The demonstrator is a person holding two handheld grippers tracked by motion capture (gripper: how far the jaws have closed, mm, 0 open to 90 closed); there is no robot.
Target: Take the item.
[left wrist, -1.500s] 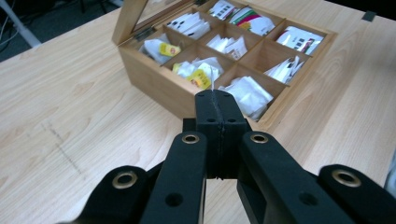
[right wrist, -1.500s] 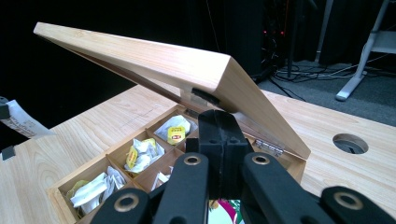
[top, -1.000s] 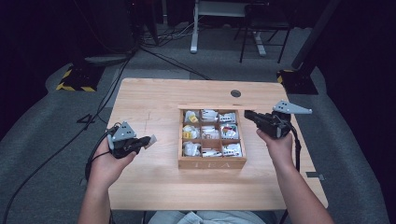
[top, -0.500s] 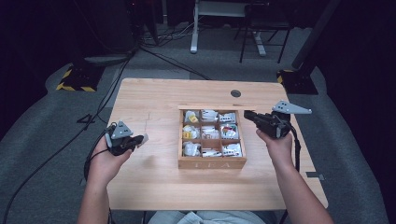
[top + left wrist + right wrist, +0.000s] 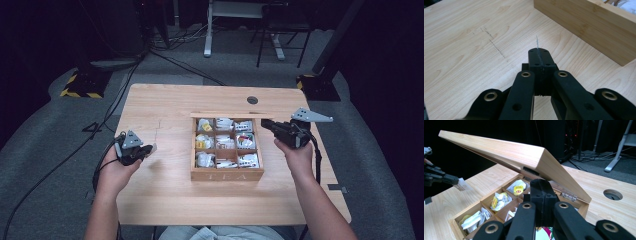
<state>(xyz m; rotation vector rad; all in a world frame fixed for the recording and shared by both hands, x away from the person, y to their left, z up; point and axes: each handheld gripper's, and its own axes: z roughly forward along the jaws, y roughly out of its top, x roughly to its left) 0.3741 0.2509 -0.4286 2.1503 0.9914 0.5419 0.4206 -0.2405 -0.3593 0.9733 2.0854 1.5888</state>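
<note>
A wooden tea box (image 5: 227,175) stands mid-table, its compartments full of tea bags (image 5: 222,142). Its lid (image 5: 506,150) is raised and slants over the box; from above it is a thin strip (image 5: 230,115). My right gripper (image 5: 264,123) is shut, with its tips (image 5: 541,185) just under the lid's near end; whether they touch it I cannot tell. My left gripper (image 5: 147,149) is low over the table, left of the box, and shut on a thin white slip (image 5: 152,147). The slip appears edge-on (image 5: 537,42) past the shut jaws (image 5: 539,53).
The box's side wall (image 5: 584,22) lies close ahead of the left gripper. Faint pencil marks (image 5: 496,47) cross the tabletop (image 5: 165,200). A round cable hole (image 5: 252,100) sits behind the box. Cables, desk legs and a chair stand on the floor beyond.
My left hand has sunk toward the table and drawn slightly left, away from the box, still pinching the slip. The right hand and the lid have kept still.
</note>
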